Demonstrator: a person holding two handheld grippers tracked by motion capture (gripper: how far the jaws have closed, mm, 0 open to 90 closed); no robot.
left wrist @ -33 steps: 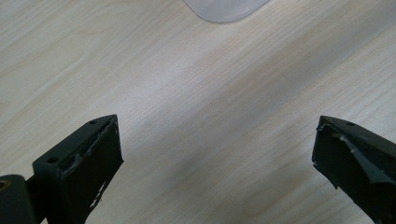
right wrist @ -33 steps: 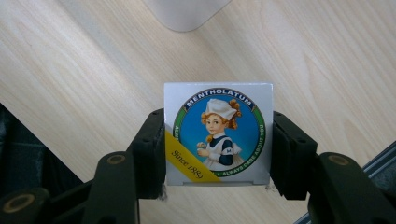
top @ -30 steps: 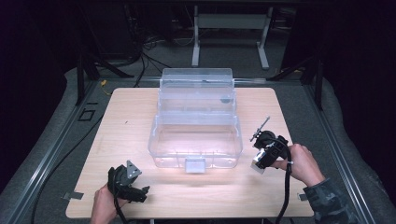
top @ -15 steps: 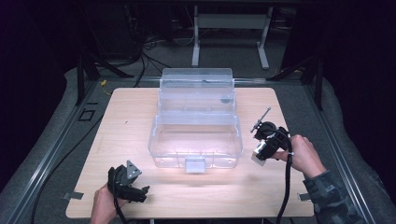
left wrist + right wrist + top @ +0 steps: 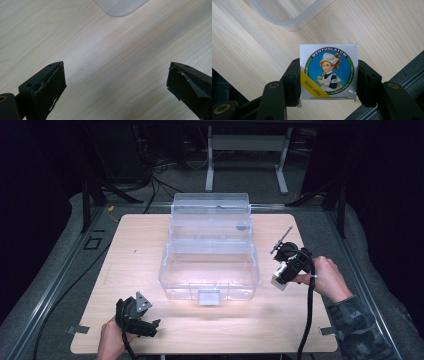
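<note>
- The right gripper (image 5: 281,279) is clenched on a small silver Mentholatum box (image 5: 328,71); in the right gripper view both black pads press its left and right edges, printed face up toward the camera.
- That box hangs above the wooden table (image 5: 135,250), just right of the clear plastic container (image 5: 210,270) and near the table's right edge (not touching the container, as far as the high view shows).
- The container stands open at the table's middle, its lid (image 5: 210,212) raised on the far side.
- The left gripper (image 5: 142,325) sits at the near left of the table, jaws spread wide with nothing between them; its own view shows bare wood and a corner of the container (image 5: 120,6).
</note>
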